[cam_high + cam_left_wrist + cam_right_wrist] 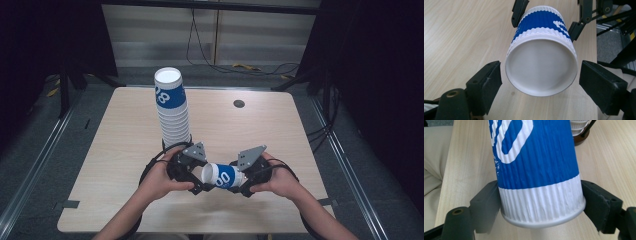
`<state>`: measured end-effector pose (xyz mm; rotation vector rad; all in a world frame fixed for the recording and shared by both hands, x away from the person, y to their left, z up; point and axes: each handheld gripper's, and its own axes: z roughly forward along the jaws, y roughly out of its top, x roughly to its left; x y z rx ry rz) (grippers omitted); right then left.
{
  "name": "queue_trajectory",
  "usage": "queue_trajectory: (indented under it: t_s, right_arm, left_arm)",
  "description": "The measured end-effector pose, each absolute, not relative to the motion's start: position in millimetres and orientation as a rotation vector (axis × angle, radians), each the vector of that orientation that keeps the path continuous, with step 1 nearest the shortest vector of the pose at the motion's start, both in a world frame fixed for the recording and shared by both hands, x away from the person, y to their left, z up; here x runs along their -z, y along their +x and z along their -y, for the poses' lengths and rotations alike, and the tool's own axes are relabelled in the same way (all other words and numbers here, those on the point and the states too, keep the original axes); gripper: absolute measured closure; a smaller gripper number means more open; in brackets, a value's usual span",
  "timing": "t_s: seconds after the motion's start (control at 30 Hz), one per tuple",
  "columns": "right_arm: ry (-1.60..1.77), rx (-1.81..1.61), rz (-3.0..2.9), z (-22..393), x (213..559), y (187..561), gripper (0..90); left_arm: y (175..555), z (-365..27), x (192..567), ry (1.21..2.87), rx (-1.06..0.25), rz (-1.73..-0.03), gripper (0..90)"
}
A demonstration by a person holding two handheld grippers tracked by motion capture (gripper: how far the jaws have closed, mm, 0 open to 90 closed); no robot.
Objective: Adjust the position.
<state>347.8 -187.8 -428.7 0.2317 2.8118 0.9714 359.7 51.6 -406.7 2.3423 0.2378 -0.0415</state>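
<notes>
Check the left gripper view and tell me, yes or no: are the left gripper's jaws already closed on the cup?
No. In the left gripper view the left gripper has its jaws spread either side of the cup, with a gap showing beside each.

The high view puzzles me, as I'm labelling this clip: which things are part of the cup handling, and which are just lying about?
In the job:
single cup, held sideways
right tool, clamped on its base
left tool, open around its rim
cup stack

Lying about:
table grommet
floor cables

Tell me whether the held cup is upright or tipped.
Tipped: the cup lies sideways between both claws, its open mouth facing the left claw, right claw clamping it.
</notes>
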Motion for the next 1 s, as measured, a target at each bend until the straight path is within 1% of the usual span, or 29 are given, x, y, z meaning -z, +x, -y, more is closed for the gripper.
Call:
queue_trajectory:
  t_s: [0.23, 0.5, 1.0]
  right_arm:
    - [0.199, -0.919, -2.847, 184, 428, 347, 19.9]
    - [0.175, -0.867, -2.87, 182, 428, 348, 19.8]
    - [0.163, -0.809, -2.894, 179, 426, 350, 19.6]
  left_arm:
    - [360, -49, 407, 2.395, 0.038, -0.215, 20.0]
    - [358, -44, 405, 2.463, 0.004, -0.182, 21.9]
    - [350, -30, 398, 2.598, -0.06, -0.088, 21.5]
